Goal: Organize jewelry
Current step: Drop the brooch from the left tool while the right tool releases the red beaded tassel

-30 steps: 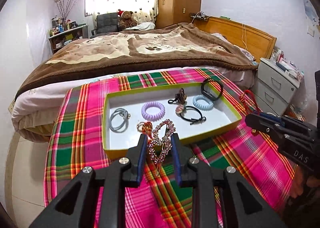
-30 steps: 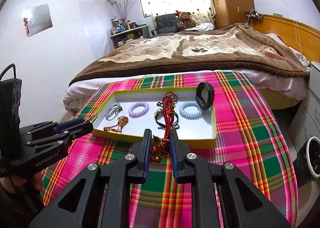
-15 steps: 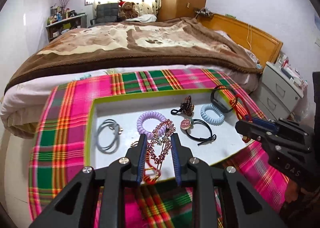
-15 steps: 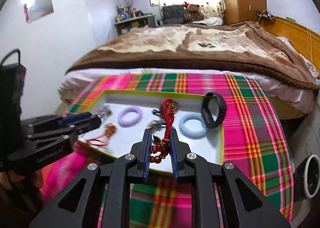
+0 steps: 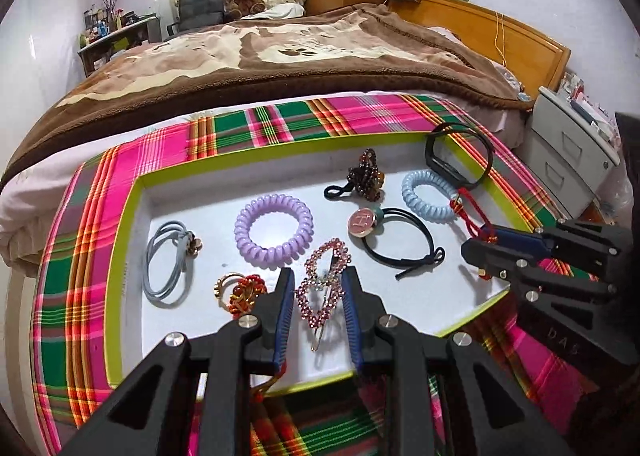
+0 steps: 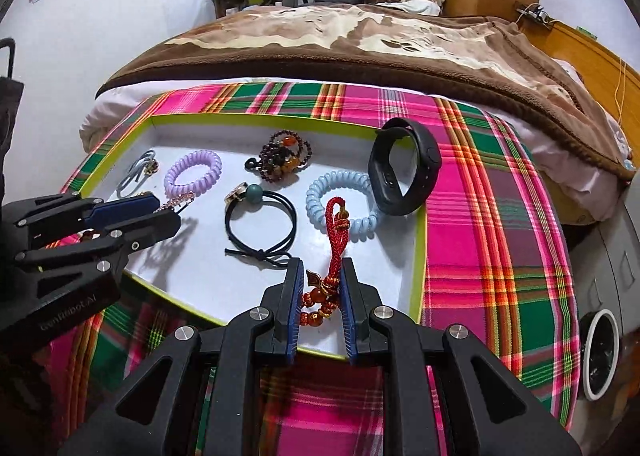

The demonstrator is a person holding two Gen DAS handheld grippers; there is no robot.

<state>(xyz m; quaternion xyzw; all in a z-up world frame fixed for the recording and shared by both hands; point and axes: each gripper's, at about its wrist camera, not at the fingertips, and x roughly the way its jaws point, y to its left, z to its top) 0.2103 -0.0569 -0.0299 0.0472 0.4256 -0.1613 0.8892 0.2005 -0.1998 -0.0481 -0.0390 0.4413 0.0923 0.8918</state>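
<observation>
Narrowly parted, the left gripper pinches a pink rhinestone hair clip above the white, lime-rimmed tray; likewise the right gripper clamps a red braided cord charm with amber beads over the tray's near edge.

Pink rhinestone clip and red knotted charm above white tray.

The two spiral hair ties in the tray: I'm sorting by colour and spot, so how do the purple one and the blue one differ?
The purple spiral tie is lilac; the blue spiral tie is pale blue. The purple one lies clear of other pieces in the tray's left half; the blue one lies at the right, against the black wristband, with the red cord crossing it. Both are coiled rings lying flat.
</observation>
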